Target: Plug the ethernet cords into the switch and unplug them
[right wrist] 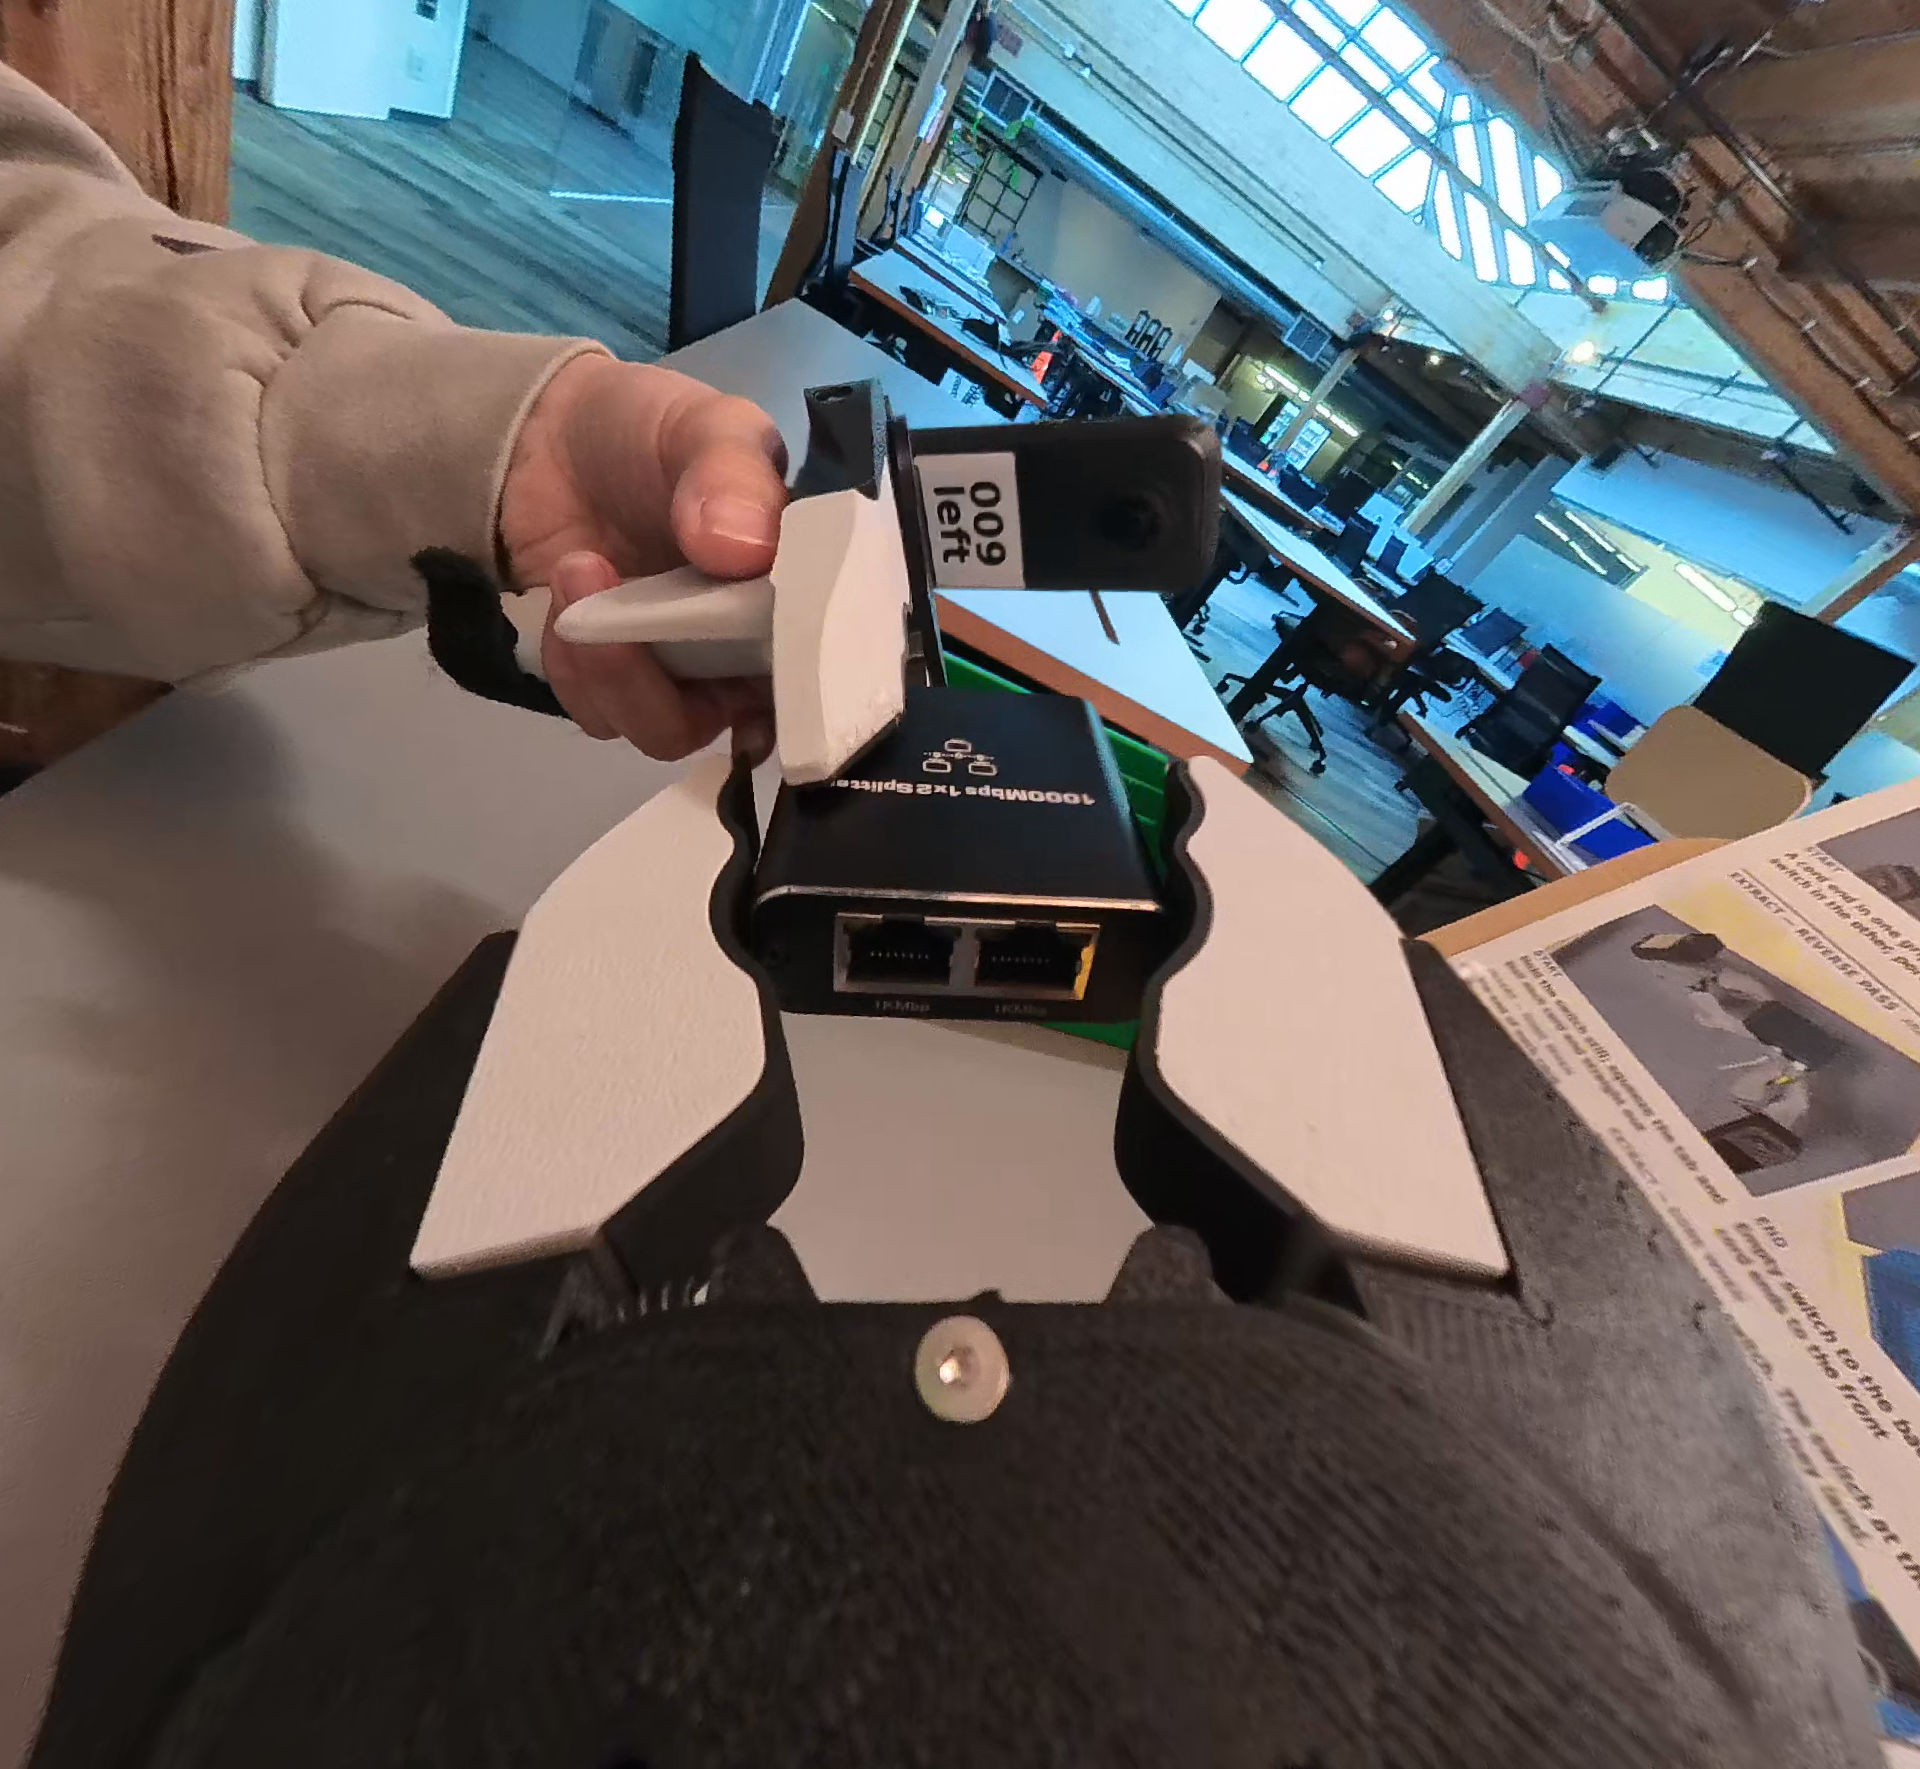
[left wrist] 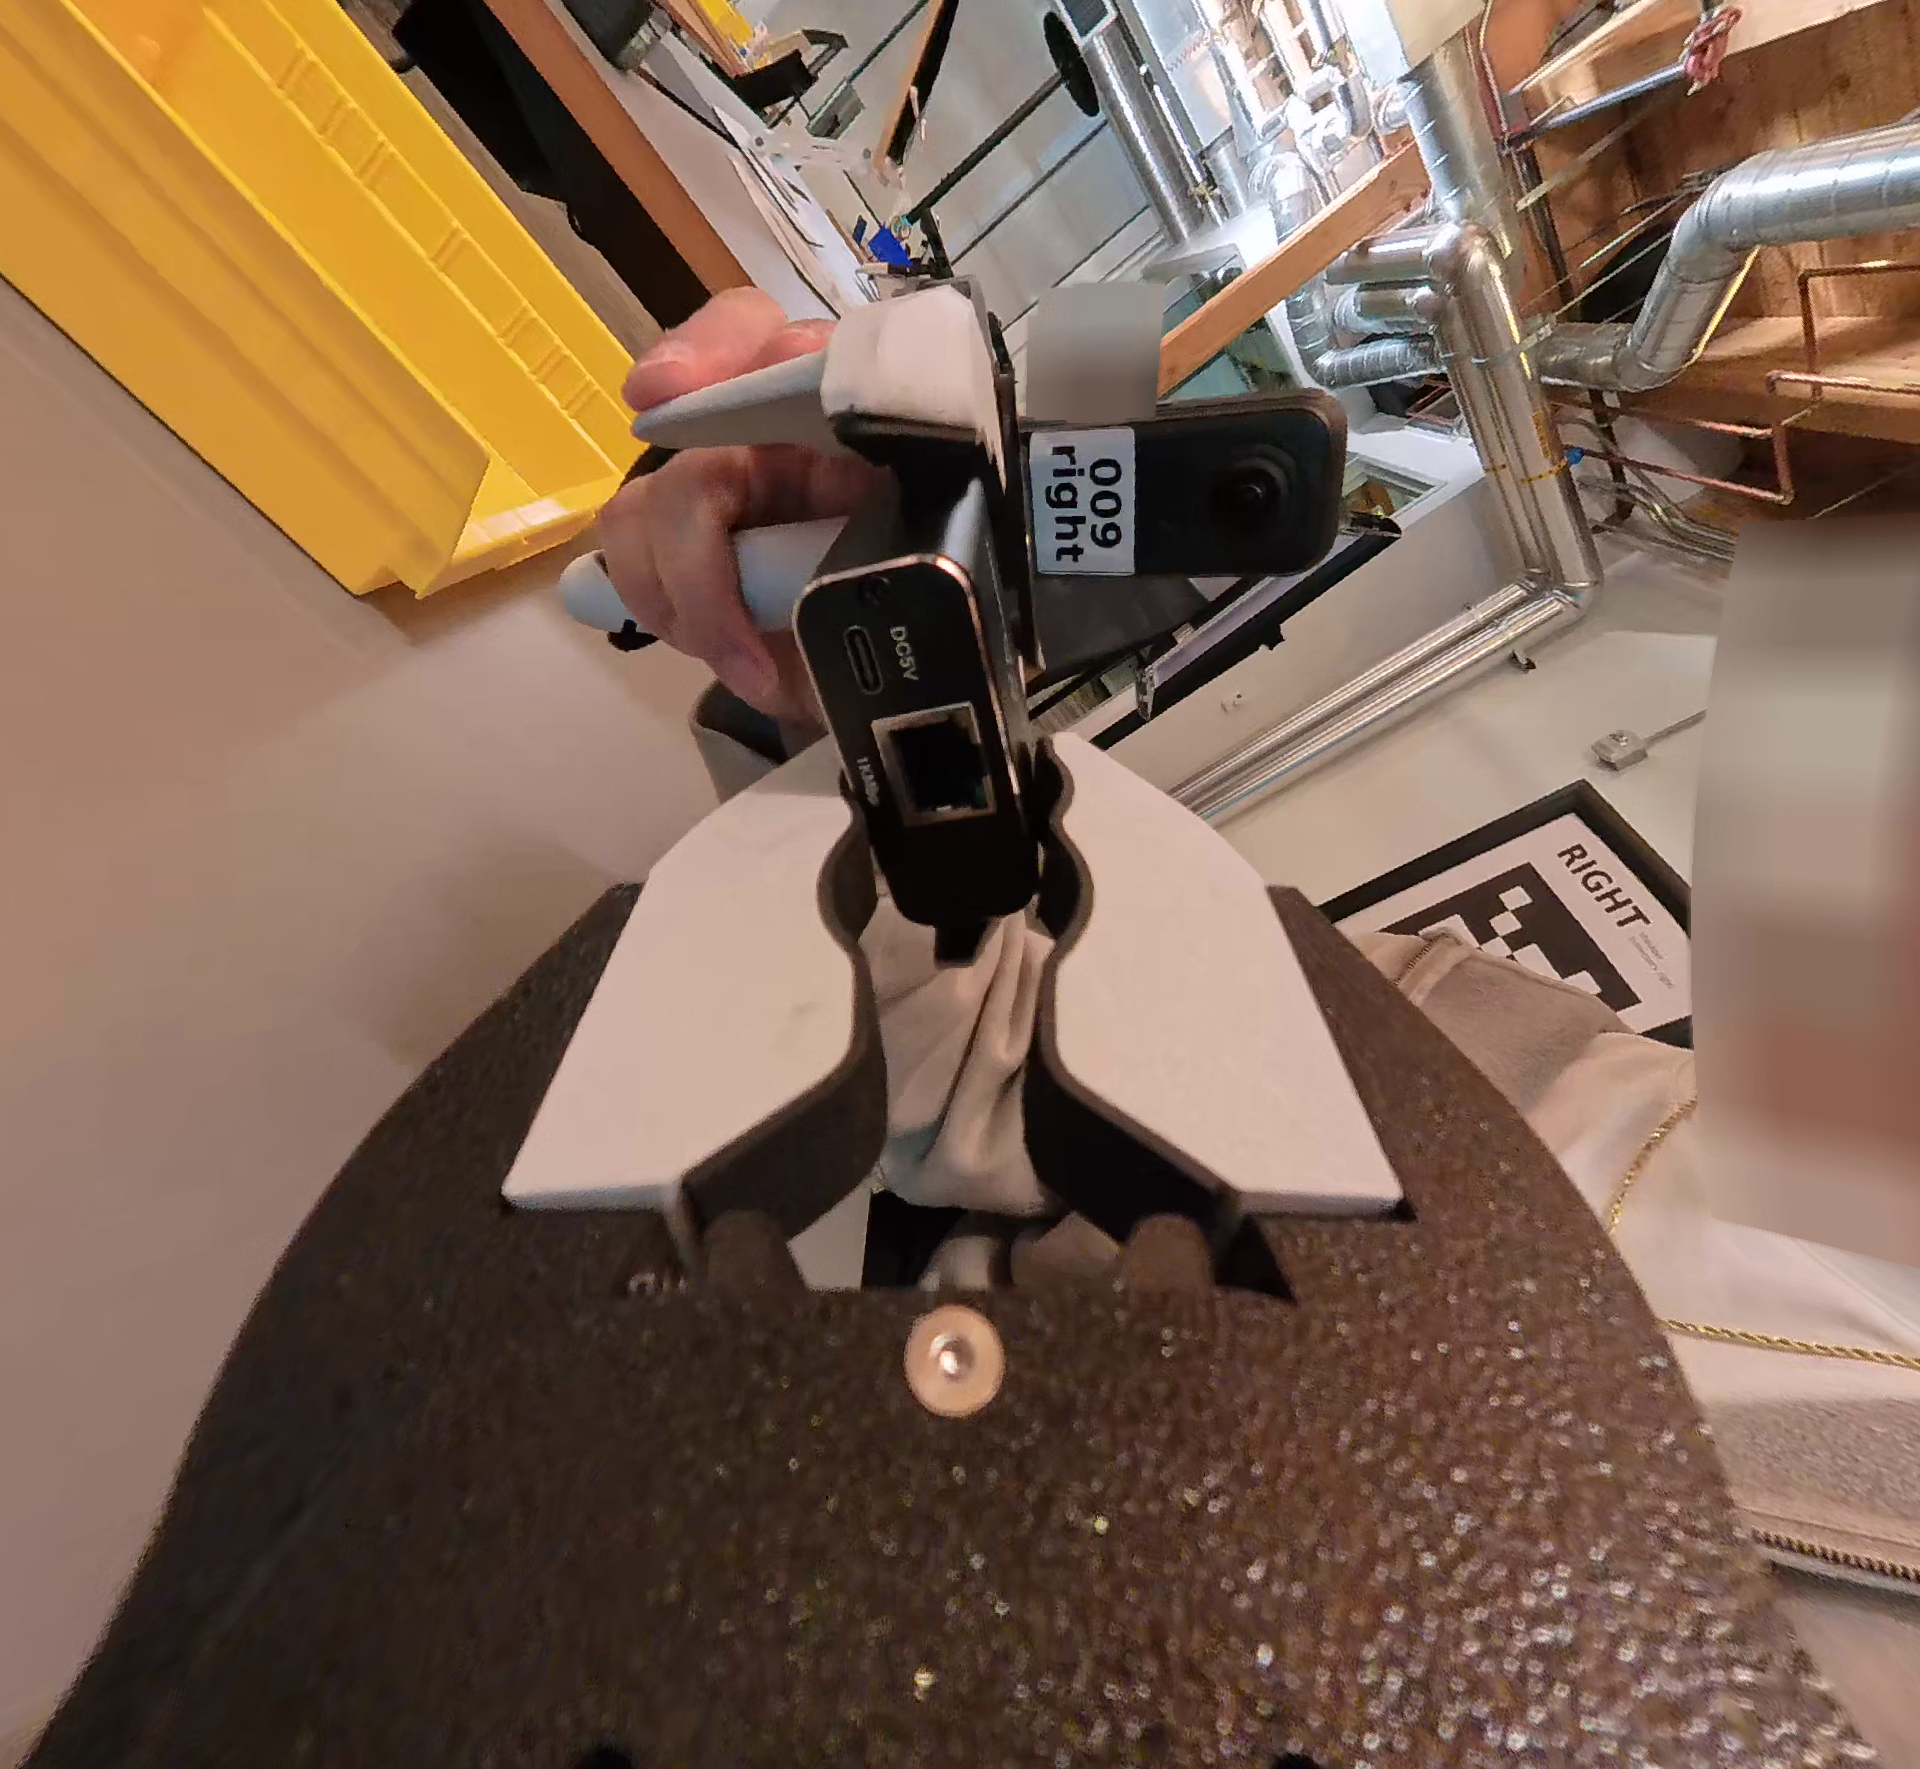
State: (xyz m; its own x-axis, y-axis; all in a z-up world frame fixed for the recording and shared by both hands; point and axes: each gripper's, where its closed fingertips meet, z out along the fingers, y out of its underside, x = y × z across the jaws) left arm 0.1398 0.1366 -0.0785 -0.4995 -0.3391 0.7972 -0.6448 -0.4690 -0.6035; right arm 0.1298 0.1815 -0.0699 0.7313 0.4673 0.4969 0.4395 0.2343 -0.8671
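Note:
A small black switch (left wrist: 914,680) is held in the air between both grippers. My left gripper (left wrist: 945,846) is shut on its sides at the end with one empty port and a small power socket. My right gripper (right wrist: 956,888) is shut on the switch (right wrist: 966,836) at the other end, where two empty ports face the camera. The right gripper also shows beyond the switch in the left wrist view (left wrist: 914,431). One white finger (right wrist: 842,628) of the left gripper lies on top of the switch. No ethernet cord is in view.
A yellow bin (left wrist: 260,213) stands at the left on the pale table (right wrist: 208,940). A black-and-white marker sheet (left wrist: 1538,930) lies to the right. A printed instruction sheet (right wrist: 1714,1044) lies at the right. A green item (right wrist: 1132,784) sits behind the switch. A sleeved hand (right wrist: 623,524) holds the left gripper. My two grippers' fingertips are within a few centimetres of each other.

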